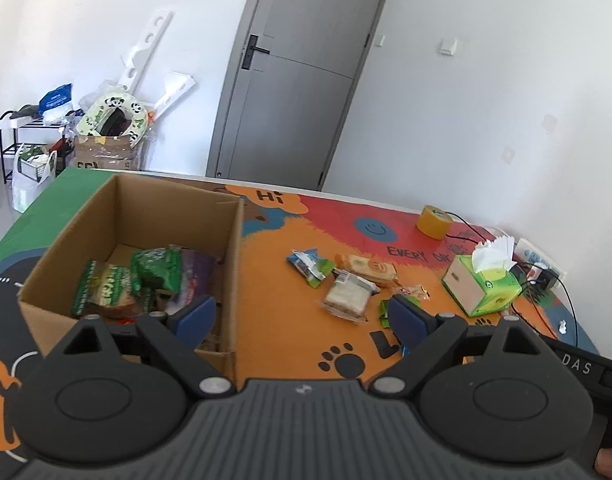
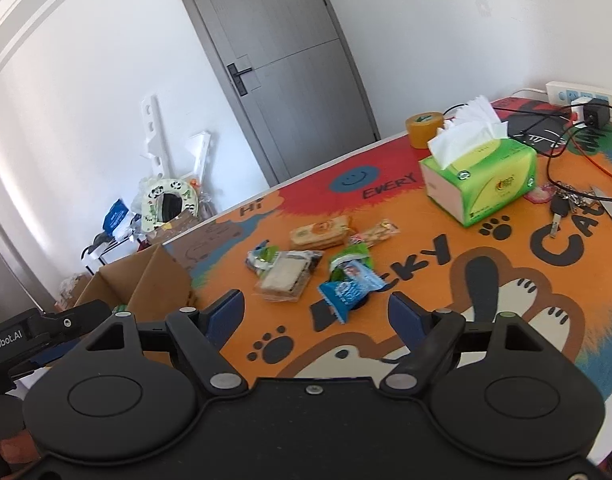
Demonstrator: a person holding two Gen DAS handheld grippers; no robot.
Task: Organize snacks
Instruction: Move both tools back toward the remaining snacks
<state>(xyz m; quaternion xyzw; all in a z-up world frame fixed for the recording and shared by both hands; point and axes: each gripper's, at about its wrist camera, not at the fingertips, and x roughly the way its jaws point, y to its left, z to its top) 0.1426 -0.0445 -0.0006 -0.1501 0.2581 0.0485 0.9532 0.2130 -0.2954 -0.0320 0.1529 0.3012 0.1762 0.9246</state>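
An open cardboard box (image 1: 146,216) on the colourful mat holds green and purple snack packets (image 1: 154,276). My left gripper (image 1: 302,316) is open and empty, its left finger over the box's near right corner. Right of the box lie loose snacks: a clear-wrapped sandwich (image 1: 347,298), a cracker pack (image 1: 367,267) and a blue-green packet (image 1: 309,266). In the right wrist view my right gripper (image 2: 315,312) is open and empty, just short of a blue packet (image 2: 347,288). Beyond it lie the sandwich (image 2: 286,276), a green packet (image 2: 351,256), crackers (image 2: 319,232) and the box (image 2: 146,280) at left.
A green tissue box (image 2: 481,180), a roll of tape (image 2: 423,126), keys (image 2: 561,206), cables and a power strip (image 2: 577,94) occupy the mat's right side. The left gripper's body (image 2: 30,332) shows at the left edge. A grey door (image 1: 298,68) and floor clutter stand behind.
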